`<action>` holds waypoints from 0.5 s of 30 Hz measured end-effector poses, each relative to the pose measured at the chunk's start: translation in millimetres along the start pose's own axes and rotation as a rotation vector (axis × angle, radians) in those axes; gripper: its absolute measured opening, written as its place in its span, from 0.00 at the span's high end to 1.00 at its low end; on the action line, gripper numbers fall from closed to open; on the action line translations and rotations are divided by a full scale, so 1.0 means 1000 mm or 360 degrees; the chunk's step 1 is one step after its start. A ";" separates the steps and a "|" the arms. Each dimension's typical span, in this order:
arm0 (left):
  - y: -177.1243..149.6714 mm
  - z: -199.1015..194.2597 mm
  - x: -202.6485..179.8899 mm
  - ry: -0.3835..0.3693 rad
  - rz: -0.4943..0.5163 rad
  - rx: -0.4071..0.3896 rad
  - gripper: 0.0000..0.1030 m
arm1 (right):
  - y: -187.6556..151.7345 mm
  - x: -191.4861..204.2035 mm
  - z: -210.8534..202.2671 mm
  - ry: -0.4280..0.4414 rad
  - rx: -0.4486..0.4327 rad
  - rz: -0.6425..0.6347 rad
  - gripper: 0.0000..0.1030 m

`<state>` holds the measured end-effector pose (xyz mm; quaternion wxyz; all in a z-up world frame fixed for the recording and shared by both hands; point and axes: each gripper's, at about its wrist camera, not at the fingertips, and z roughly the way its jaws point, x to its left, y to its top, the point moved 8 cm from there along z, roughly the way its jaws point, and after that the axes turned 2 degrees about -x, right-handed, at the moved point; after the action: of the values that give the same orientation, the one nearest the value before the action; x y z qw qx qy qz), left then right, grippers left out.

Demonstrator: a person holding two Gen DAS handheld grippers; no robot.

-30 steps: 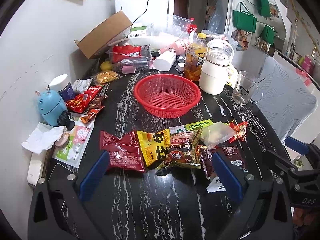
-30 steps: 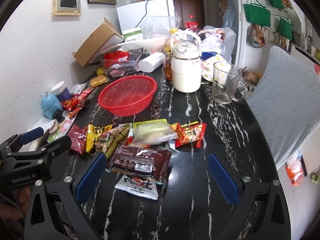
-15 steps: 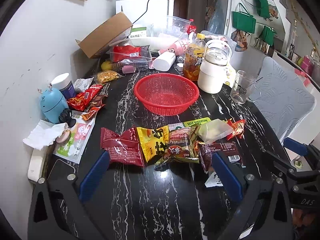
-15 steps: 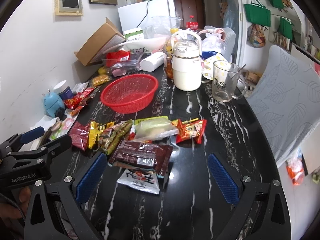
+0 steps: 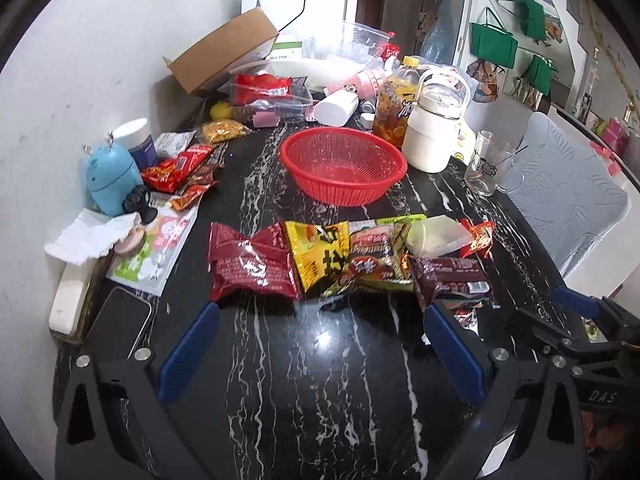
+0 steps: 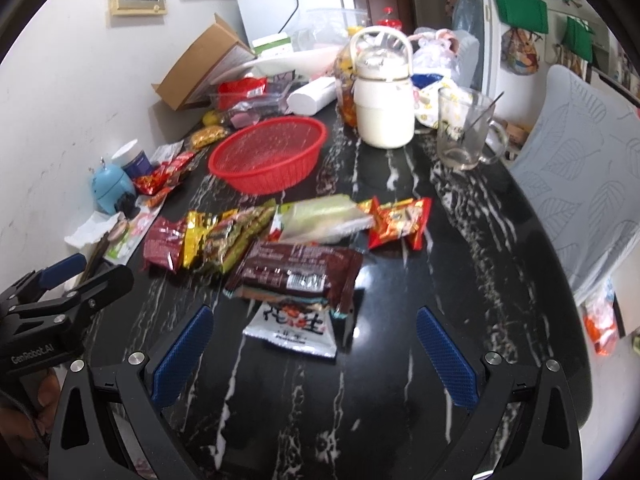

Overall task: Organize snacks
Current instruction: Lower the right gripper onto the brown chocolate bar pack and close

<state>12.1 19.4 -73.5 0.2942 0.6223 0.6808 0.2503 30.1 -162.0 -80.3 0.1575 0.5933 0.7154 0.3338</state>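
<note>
Right wrist view: your right gripper (image 6: pixel 314 344), jaws spread, empty.
Nearest target: brown snack packet (image 6: pixel 298 272) just ahead, long axis crosswise.
Left gripper (image 5: pixel 320 340): also spread, empty.

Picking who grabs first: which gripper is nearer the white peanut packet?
Right. The right gripper is open with the white packet just ahead between its fingers. The left gripper is also open but faces the dark red packet, further left.

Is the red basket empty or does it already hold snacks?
Empty: the red basket shows only bare mesh inside, and the snack packets lie on the table.
</note>
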 end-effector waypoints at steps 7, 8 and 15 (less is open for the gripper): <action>-0.015 0.007 0.019 0.0004 -0.0060 0.0043 0.00 | -0.017 0.010 0.024 0.0050 0.0089 0.0027 0.00; -0.018 0.009 0.022 0.0004 -0.0069 0.0052 0.00 | -0.019 0.010 0.027 0.0056 0.0096 0.0036 0.00; -0.031 0.021 0.037 0.0012 -0.0110 0.0108 0.00 | -0.032 0.011 0.057 0.0048 0.0178 0.0103 0.00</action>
<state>3.1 52.2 -113.1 0.2787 0.6072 0.7110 0.2191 39.3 -137.6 -140.8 0.1024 0.6187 0.7157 0.3072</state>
